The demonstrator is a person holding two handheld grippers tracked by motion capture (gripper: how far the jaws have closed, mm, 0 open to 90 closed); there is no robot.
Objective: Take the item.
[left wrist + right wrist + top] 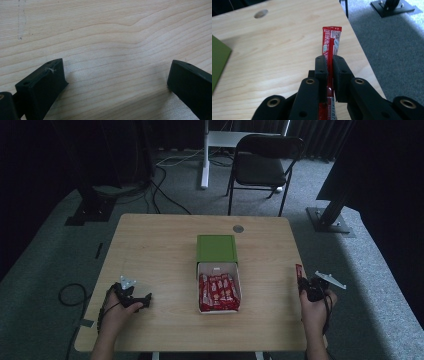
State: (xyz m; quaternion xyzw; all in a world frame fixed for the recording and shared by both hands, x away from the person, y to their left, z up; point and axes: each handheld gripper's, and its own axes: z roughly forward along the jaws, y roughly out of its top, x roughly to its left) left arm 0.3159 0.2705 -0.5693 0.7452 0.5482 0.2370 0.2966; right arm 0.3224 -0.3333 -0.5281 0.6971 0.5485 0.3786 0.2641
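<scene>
Right gripper view shows a red snack packet [331, 45] pinched flat between the two jaws of the right gripper [330, 66], held up over the right edge of the desk [274, 50]. So one packet looks to be out, and more packets [218, 292] lie in the white tray [218, 268] by the green box [216, 248]. The left gripper [116, 80] sits spread wide over bare wood, with plenty of room around it.

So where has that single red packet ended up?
The red packet is clamped in the right tool, near the table's right edge, apart from the white tray.
</scene>
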